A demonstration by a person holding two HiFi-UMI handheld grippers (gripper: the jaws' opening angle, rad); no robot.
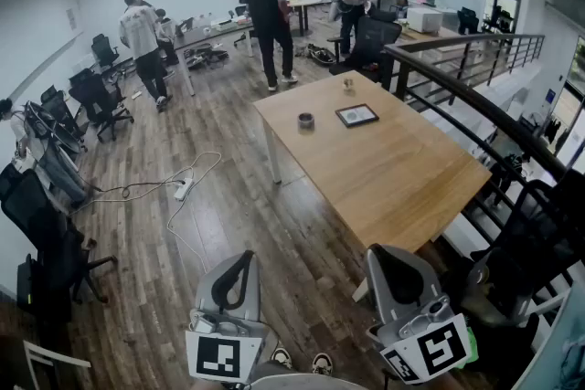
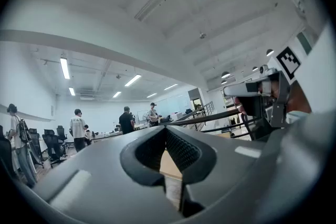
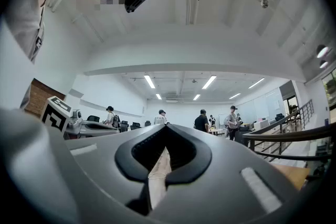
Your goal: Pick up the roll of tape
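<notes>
The roll of tape (image 1: 306,119) is a small dark ring lying flat on the far left part of the wooden table (image 1: 393,173). Both grippers are low in the head view, well short of the table's near corner and far from the tape. My left gripper (image 1: 246,258) is shut with nothing in it, and its jaws meet in the left gripper view (image 2: 166,129). My right gripper (image 1: 377,252) is also shut and empty, with its tips together in the right gripper view (image 3: 167,127). Only a strip of tabletop shows between each pair of jaws.
A dark framed tablet (image 1: 356,115) and a small jar-like thing (image 1: 348,84) lie beyond the tape. A dark railing (image 1: 475,100) runs along the table's right side. A power strip with cable (image 1: 183,189) lies on the floor to the left, near office chairs (image 1: 50,242). Several people stand at the back.
</notes>
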